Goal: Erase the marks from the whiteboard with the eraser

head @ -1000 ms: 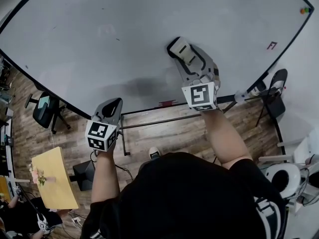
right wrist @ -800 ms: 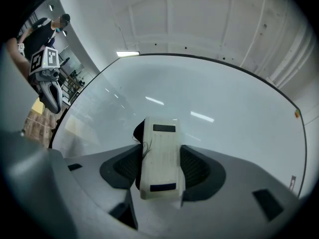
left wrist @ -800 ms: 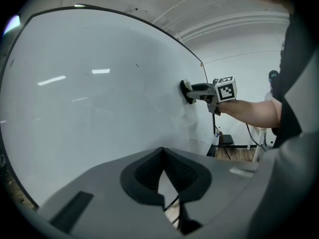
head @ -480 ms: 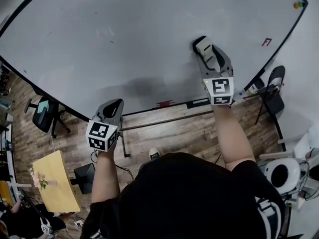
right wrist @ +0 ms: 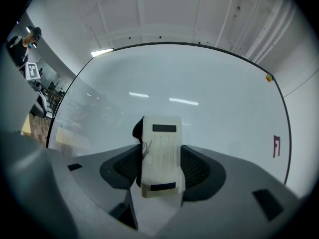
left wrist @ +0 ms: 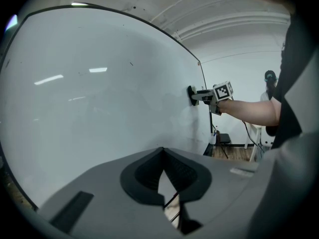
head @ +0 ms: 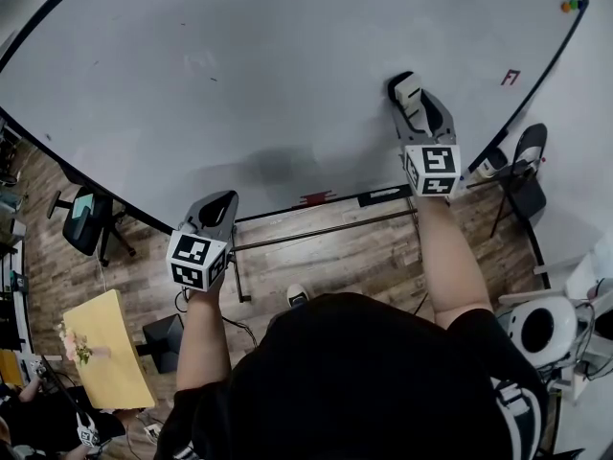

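Right gripper (right wrist: 160, 149), jaw state: clamped on the eraser (right wrist: 159, 158), one dark pad against each long side.
Eraser, make-up: white back with two dark bars, turned toward the gripper's camera; dark felt face turned away, toward the whiteboard (head: 239, 65).
Eraser, position: right part of the board, about mid-height in the head view; in the left gripper view the felt face lies flat against the board surface.
Right gripper, bearing: reached forward on a bare forearm, marker cube toward the person.
Left gripper (left wrist: 163, 151), jaw state: tips together, nothing between them.
Left gripper, position: held low at the left, near the board's bottom edge, well apart from the right gripper; no contact with the board can be made out.
Whiteboard, surface: mostly clean and pale, black-framed; faint grey smudging low in the middle.
Red mark (right wrist: 276, 147): small, boxy, near the right edge of the board, to the right of the eraser and apart from it.
Second red mark (head: 316, 198): small scribble at the bottom edge, between the two grippers.
Magnets (head: 571, 7): small coloured cluster at the board's upper right corner.
Floor (head: 316, 257): wood planks under the board.
Yellow table (head: 101, 338): lower left, beside the person.
Black chair (head: 527, 175): right of the board.
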Motion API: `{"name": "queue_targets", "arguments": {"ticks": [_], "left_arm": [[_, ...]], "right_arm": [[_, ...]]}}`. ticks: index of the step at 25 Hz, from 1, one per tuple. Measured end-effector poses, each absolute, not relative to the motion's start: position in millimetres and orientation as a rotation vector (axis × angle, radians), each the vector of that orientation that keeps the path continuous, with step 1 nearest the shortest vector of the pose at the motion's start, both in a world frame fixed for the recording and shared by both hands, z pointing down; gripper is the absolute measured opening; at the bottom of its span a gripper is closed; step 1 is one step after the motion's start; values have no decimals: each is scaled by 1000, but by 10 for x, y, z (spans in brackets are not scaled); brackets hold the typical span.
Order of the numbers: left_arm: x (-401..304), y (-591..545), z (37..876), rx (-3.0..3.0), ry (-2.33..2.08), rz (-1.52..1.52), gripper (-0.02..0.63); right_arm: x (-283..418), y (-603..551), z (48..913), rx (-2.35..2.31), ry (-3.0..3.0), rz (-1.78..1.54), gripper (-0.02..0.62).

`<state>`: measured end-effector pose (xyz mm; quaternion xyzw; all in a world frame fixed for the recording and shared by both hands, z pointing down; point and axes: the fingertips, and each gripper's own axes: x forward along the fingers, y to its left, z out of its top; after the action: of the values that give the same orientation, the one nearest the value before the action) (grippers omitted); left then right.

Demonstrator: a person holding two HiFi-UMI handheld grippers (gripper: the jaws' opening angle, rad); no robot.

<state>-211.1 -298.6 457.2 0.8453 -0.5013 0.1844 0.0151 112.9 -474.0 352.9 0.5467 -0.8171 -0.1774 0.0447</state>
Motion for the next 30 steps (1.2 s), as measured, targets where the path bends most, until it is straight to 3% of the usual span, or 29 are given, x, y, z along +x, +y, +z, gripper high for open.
{"name": "queue_targets", "arguments": {"ticks": [30], "left_arm": [[-2039,-2880,4520,2658,-1538,559,9]], "right_arm": [[1204,-4551,3687,1653,-2478,-433,236]]}}
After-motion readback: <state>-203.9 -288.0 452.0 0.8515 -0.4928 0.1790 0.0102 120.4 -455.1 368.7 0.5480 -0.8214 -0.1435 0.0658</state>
